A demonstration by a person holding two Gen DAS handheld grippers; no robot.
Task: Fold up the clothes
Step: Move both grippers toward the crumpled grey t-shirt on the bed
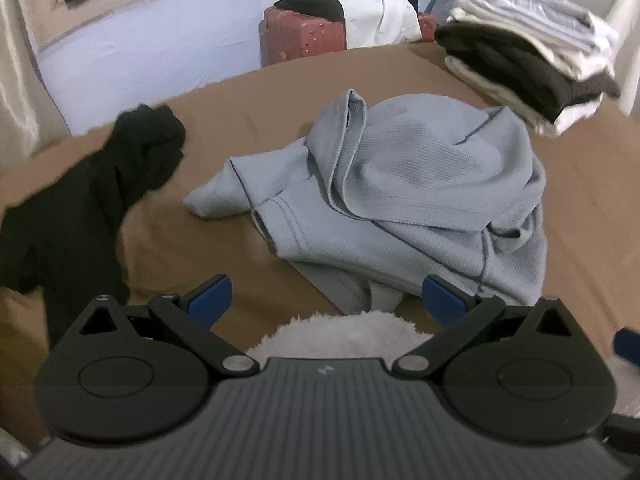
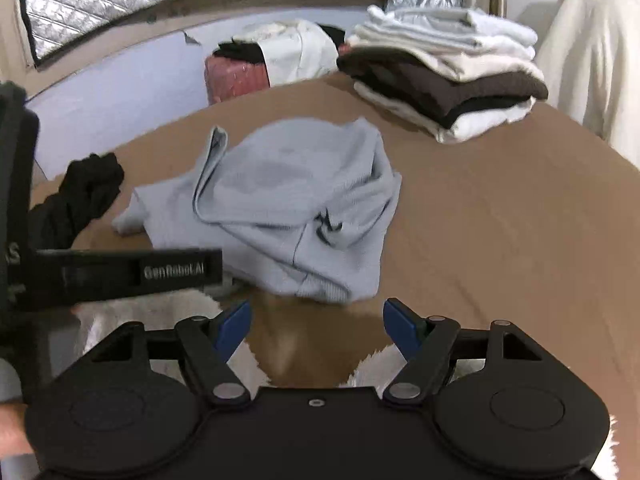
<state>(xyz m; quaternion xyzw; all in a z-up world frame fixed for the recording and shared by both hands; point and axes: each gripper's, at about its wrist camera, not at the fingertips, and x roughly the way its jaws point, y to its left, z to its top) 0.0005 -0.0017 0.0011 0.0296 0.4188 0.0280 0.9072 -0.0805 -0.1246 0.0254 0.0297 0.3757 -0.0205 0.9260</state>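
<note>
A crumpled light blue waffle-knit top (image 1: 408, 196) lies in a heap in the middle of the brown bed sheet (image 1: 248, 120); it also shows in the right wrist view (image 2: 280, 204). A crumpled black garment (image 1: 92, 192) lies to its left, also seen in the right wrist view (image 2: 84, 196). My left gripper (image 1: 326, 300) is open and empty, just short of the blue top's near hem. My right gripper (image 2: 316, 322) is open and empty, just short of the same hem. A white fluffy cloth (image 1: 340, 332) lies under both grippers.
A stack of folded white, grey and dark brown clothes (image 2: 444, 84) sits at the bed's far right corner. A pink suitcase (image 1: 300, 36) with clothes on it stands beyond the bed. The left gripper's body (image 2: 120, 272) crosses the right wrist view's left side.
</note>
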